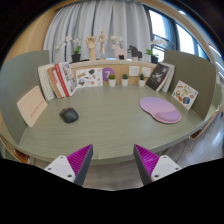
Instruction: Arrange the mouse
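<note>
Item: small dark grey computer mouse (68, 115), rounded, resting on the counter (110, 125), a pale olive-green surface with a curved near edge. It sits on the left part of the counter, well ahead of the tool and left of its left finger, nothing touching it.

Tool (113, 160): two fingers with magenta pads (78, 158), spread wide apart at the near edge of the counter, holding nothing; only bare counter shows between them.

Flat pink rounded mouse mat (160, 109): lies on the right part of the counter, well apart from the mouse, beyond the right finger.

Row of upright books and cards (62, 80): stands at the far left, behind the mouse, leaning against a low olive-green partition (30, 85) that rings the counter; red and white spines show.

Light wooden board (32, 105): propped against the partition at the left, near the mouse.

Illustrated picture cards: one (89, 76) at the far middle, one dark (158, 76) at the far right, one (186, 94) propped at the right beside the mat.

Small pale cups or pots (118, 79): on the far middle of the counter; contents cannot be made out.

Wooden jointed figure (91, 45) and small potted plants (74, 48): standing along the top of the far partition.

Backdrop: grey-white curtains (100, 20) and a window (185, 40) at the far right.
</note>
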`<state>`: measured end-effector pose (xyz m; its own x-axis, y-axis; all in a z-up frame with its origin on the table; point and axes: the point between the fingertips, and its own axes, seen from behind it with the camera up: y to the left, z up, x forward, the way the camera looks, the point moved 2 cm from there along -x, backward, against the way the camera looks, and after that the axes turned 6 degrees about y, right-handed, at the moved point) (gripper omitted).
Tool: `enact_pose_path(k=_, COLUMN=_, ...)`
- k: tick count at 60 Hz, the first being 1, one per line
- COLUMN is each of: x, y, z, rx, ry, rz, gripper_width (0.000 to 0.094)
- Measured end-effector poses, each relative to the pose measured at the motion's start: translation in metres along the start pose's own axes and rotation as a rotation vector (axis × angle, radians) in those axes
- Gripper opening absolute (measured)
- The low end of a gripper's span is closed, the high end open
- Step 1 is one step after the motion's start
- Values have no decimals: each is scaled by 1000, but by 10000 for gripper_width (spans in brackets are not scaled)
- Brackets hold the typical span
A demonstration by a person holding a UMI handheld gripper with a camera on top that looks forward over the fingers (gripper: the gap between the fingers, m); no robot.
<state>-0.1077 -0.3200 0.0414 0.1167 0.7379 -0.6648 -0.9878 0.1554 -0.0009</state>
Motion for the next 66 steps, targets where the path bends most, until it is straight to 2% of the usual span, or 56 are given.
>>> enact_pose_path(k=21, x=79, y=137, z=35, rx=-104, ry=45, rz=147, gripper_width=824)
enact_pose_path(k=41, x=155, y=187, z=86, rx=-133, ry=90, rz=143, gripper_width=825)
enact_pose_path(k=50, x=180, y=186, z=103, rx=-140, ry=118, rz=102, gripper_width=817)
enact_pose_path(k=60, x=198, y=177, z=119, rx=-111, ry=145, rz=69, gripper_width=744)
enact_pose_path(k=66, x=206, y=174, z=125, rx=-85, ry=172, rz=63, gripper_width=630)
